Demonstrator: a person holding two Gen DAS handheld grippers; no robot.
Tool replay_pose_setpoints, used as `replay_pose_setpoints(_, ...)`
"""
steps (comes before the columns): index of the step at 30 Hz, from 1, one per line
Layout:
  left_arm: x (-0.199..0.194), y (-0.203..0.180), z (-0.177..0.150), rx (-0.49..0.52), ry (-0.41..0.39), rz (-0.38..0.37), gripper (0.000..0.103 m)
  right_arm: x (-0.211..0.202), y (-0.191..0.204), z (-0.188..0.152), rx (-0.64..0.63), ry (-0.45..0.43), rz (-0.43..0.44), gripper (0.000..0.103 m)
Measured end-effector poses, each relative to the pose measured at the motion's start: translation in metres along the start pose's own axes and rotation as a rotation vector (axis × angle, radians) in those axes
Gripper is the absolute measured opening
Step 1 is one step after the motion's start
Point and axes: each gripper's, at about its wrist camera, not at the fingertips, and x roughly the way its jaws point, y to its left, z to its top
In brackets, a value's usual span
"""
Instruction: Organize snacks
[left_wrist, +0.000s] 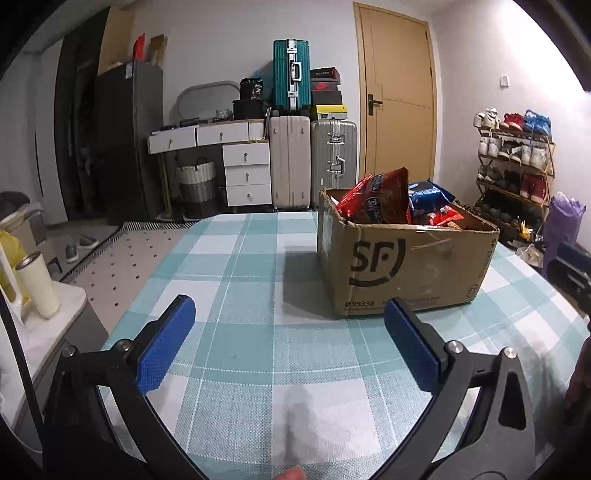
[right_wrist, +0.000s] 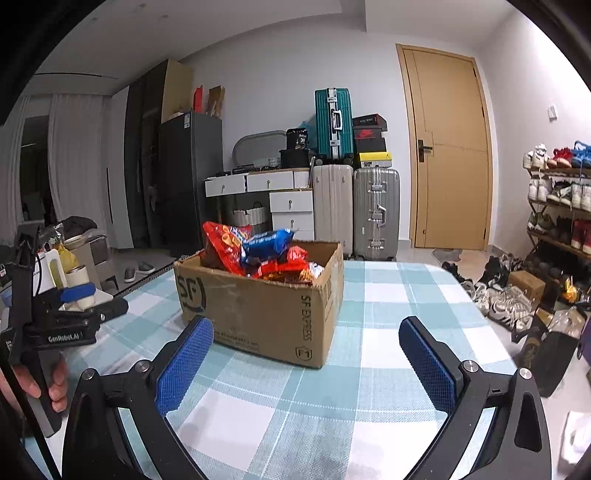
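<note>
A brown cardboard box (left_wrist: 406, 266) printed "SF" stands on the checked tablecloth, ahead and right of my left gripper (left_wrist: 288, 306). Red snack bags (left_wrist: 384, 195) and a blue bag (left_wrist: 428, 195) stick out of its top. My left gripper is open, with nothing between its blue pads. In the right wrist view the same box (right_wrist: 266, 310) sits just ahead, with red bags (right_wrist: 221, 247) and a blue bag (right_wrist: 266, 243) piled inside. My right gripper (right_wrist: 304, 326) is open and empty, its left pad near the box's front corner. The left gripper (right_wrist: 70, 317) shows at the left, held by a hand.
The table (left_wrist: 240, 266) has a teal and white checked cloth (right_wrist: 388, 295). A cream tumbler (left_wrist: 37, 288) stands on a side surface at the left. Suitcases (left_wrist: 314, 162), a white drawer desk (left_wrist: 229, 155), a door (left_wrist: 397, 103) and a shoe rack (left_wrist: 517, 166) line the far wall.
</note>
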Motion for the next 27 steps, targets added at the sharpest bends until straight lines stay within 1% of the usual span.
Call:
replay_pose_setpoints(5,0.0,-0.002,0.001,0.012,-0.01,0.025,0.102,-0.001,-0.002,-0.002,0.009,-0.019,-0.019,0.102)
replay_pose_setpoints(11,-0.011,0.004,0.0,-0.019,-0.067,0.031,0.102,-0.002,0.003,-0.002,-0.015,-0.021,-0.029,0.102)
replay_pose_setpoints(16,-0.019,0.006,-0.001,-0.027,-0.076,0.041,0.102,-0.002,0.004,-0.003,-0.028,-0.025,-0.031,0.103)
replay_pose_setpoints(27,-0.021,0.009,-0.002,-0.032,-0.088,0.049,0.102,-0.002,0.004,-0.003,-0.028,-0.025,-0.031,0.103)
